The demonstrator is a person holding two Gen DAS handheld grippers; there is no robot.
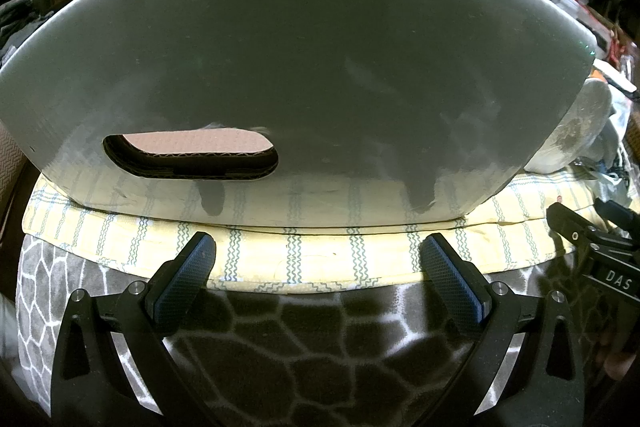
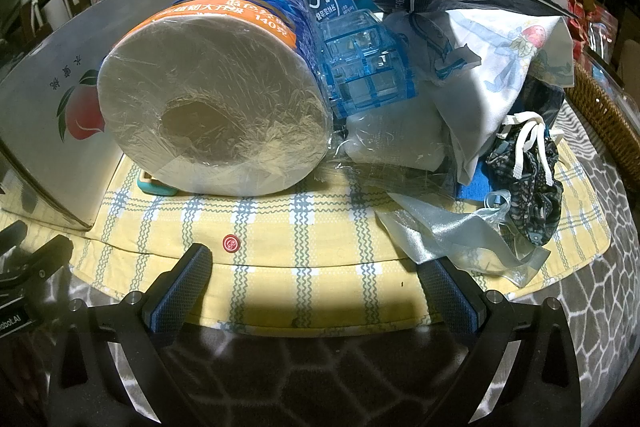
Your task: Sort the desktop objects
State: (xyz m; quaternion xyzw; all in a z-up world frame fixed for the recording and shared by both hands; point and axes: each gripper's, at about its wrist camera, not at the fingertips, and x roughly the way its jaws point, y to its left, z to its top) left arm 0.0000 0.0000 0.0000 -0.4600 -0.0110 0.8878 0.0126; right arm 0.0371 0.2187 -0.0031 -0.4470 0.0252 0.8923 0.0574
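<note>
Waiting with both tools wide open, holding nothing: left gripper (image 1: 318,267), right gripper (image 2: 316,277) | one wrapped toilet paper roll (image 2: 216,99) lies near the yellow cloth's (image 2: 320,239) left edge | light, squashy, slippery wrap; pinch its round sides | one cardboard box (image 1: 296,47), maybe stiff.

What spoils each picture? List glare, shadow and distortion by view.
Left wrist view: fisheye bows the cardboard box, with bright glare along its top edge. Right wrist view: a dark shadow crosses the yellow checked cloth, and sheen whitens the toilet paper roll.
</note>
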